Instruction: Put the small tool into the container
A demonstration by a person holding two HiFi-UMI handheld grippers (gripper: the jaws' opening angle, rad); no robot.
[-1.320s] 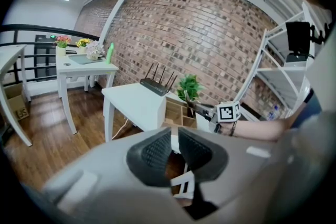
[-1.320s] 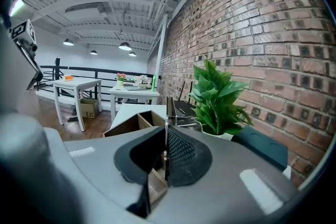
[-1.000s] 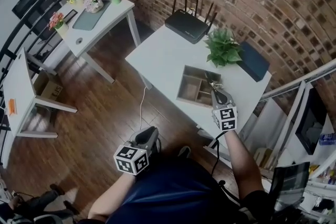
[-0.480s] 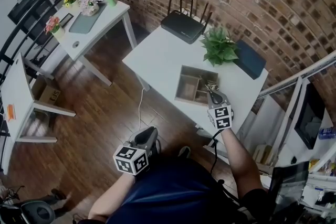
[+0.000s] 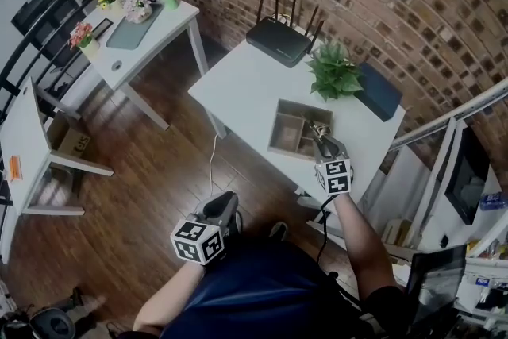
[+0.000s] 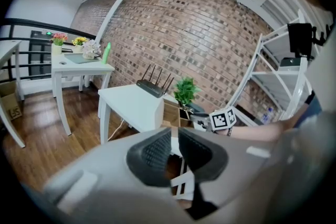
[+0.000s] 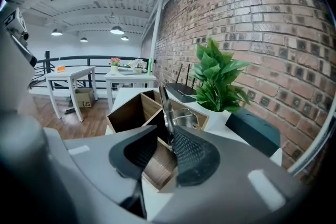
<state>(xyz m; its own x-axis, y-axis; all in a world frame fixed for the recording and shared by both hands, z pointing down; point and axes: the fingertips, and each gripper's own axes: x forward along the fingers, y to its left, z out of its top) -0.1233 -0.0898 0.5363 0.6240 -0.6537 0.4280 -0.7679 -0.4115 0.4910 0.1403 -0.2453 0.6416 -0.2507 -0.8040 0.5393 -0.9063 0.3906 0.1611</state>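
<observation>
So the small metal implement (image 7: 167,113) is a thin, shiny flat strip with a curly chrome bit hanging off its 3 o'clock side. It's standing up out of the wooden container (image 7: 126,113), in a compartment on the box's 3 o'clock side in the head view (image 5: 317,129). It sits right between the jaws of the right tool (image 7: 164,136), hugging the 3 o'clock pad. The other pad is well clear of it, since the jaws have just been opening, so they're parted and nothing is actually pinched. The pads are black ribbed rubber on a smooth grey plastic body. The container (image 5: 279,135) is plain brown board with thin dividers making square pockets, open on top. It sits on a smooth white bench (image 5: 238,87). A leafy green plant (image 5: 333,71) is at the box's 12 o'clock, a flat dark teal case (image 5: 379,91) at 2 and a black router (image 5: 278,36) with stubby antennas at 11. There's rough red brick wall behind all that. The left tool (image 5: 224,202) hangs way off at 7 o'clock over the dark wood floor. Its jaws (image 6: 175,147) are drawn together to a thin slit with nothing in them.
</observation>
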